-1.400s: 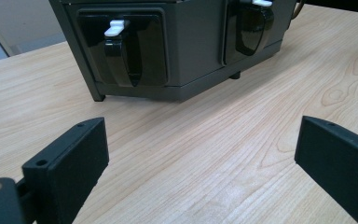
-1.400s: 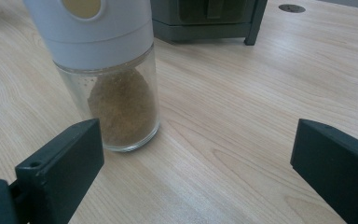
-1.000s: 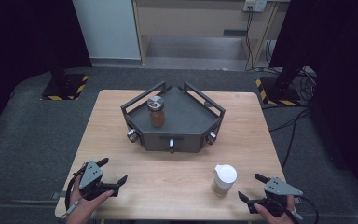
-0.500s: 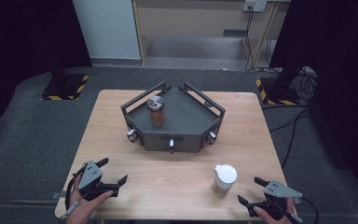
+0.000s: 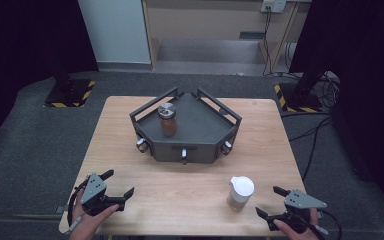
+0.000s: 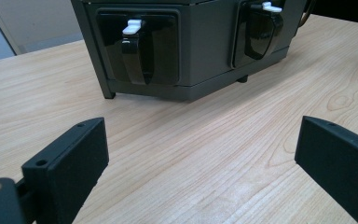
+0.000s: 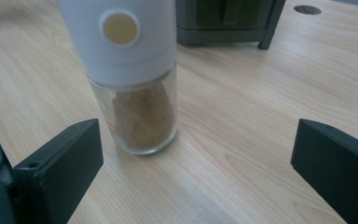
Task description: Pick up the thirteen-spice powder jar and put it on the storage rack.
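A dark grey tray [image 5: 202, 125] with raised rails stands mid-table; a metal-lidded jar [image 5: 167, 119] of brown contents stands upright in its left part. A white-capped glass shaker [image 5: 240, 192] of brown powder stands near the front right. My right gripper [image 5: 268, 201] is open just right of it, apart from it. In the right gripper view the shaker [image 7: 135, 93] stands ahead and left of the open right gripper [image 7: 196, 163]. My left gripper [image 5: 119, 182] rests open at the front left. The left gripper [image 6: 200, 158] faces the tray's wall [image 6: 205, 46], nothing between its jaws.
The tray's front walls carry black latches [image 6: 137, 53] with white tips. The wooden table [image 5: 190, 200] has bare room between the tray and both grippers. Grey carpet surrounds the table, and cables [image 5: 320, 125] run on the floor at the right.
The right gripper has shifted slightly toward the table's near edge. The left gripper, the shaker and the jar have stayed put.
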The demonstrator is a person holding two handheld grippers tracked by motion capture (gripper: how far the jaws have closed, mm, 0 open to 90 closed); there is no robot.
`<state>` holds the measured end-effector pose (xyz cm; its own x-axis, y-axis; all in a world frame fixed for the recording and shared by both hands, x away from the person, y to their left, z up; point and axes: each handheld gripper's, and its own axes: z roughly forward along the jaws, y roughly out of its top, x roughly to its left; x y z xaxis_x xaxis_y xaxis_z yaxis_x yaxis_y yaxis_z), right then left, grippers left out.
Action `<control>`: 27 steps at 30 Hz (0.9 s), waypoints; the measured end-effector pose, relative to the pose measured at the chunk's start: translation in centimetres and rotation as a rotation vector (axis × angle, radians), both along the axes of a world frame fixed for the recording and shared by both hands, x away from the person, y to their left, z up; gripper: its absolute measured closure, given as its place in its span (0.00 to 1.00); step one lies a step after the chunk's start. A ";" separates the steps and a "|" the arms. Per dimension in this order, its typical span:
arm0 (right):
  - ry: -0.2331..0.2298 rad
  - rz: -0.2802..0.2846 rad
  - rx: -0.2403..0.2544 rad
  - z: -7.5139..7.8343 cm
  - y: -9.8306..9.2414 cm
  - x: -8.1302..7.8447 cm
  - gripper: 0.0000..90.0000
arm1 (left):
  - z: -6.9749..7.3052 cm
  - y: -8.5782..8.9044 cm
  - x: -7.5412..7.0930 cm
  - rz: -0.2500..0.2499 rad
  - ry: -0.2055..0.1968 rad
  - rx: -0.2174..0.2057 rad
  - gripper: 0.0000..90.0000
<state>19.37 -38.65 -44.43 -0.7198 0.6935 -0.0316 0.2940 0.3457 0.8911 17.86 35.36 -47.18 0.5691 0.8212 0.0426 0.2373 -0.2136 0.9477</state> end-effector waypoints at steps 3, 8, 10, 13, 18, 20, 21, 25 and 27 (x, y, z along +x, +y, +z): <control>-0.003 0.011 0.000 0.5 0.0 0.0 0.03 | -0.1 0.1 0.0 0.005 0.002 -0.005 0.02; -0.009 0.034 0.005 0.7 0.2 0.0 0.02 | -0.2 0.3 -0.2 0.014 -0.002 -0.014 0.03; -0.010 0.040 0.010 0.7 0.5 -0.1 0.02 | -0.2 0.3 -0.2 0.016 -0.002 -0.016 0.03; -0.012 0.053 0.012 0.7 0.9 -0.1 0.02 | -0.2 0.3 -0.3 0.017 -0.001 -0.019 0.03; -0.012 0.073 0.017 0.5 1.4 0.0 0.02 | -0.2 0.3 -0.4 0.015 -0.004 -0.018 0.03; -0.011 0.086 0.020 0.4 1.6 0.1 0.02 | -0.2 0.3 -0.4 0.017 -0.005 -0.020 0.03; -0.007 0.091 0.021 0.4 1.8 0.3 0.03 | -0.2 0.3 -0.4 0.018 -0.004 -0.020 0.03; -0.002 0.119 0.021 0.6 2.4 1.0 0.03 | -0.4 0.3 -0.3 0.016 0.002 -0.018 0.03; 0.001 0.124 0.025 0.6 2.7 1.3 0.03 | -0.4 0.3 -0.3 0.014 -0.002 -0.021 0.03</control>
